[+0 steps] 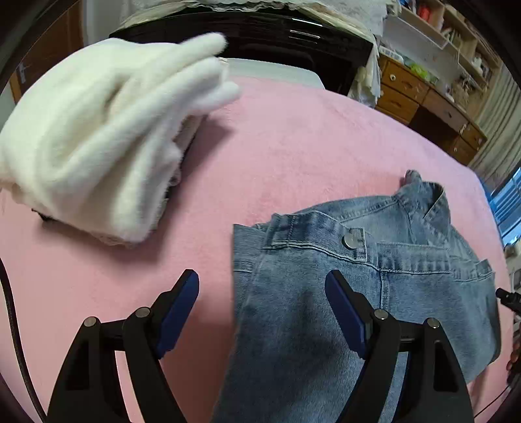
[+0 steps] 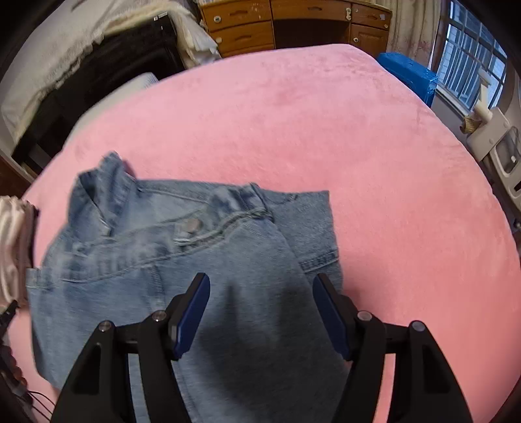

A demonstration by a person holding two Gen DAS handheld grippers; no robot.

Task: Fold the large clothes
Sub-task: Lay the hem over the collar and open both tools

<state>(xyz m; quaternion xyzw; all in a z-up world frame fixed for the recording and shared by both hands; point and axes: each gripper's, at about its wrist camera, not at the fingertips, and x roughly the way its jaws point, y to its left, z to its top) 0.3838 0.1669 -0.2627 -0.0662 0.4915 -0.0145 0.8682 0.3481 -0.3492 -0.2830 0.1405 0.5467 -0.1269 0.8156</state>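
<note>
Light blue jeans (image 1: pixel 342 293) lie on the pink blanket (image 1: pixel 293 146), folded over, with the waistband and metal button facing away. My left gripper (image 1: pixel 262 283) is open and empty, hovering over the jeans' left edge; its right finger is above the denim, its left finger above the blanket. In the right wrist view the jeans (image 2: pixel 162 260) fill the lower left. My right gripper (image 2: pixel 260 286) is open and empty, above the jeans' right part.
A white fluffy folded garment (image 1: pixel 97 130) lies on the blanket at the left, over a dark item. A black headboard (image 1: pixel 260 35) stands behind. Wooden drawers (image 2: pixel 293 26), a blue bag (image 2: pixel 410 75) and a window (image 2: pixel 472 55) lie beyond the pink blanket (image 2: pixel 325 114).
</note>
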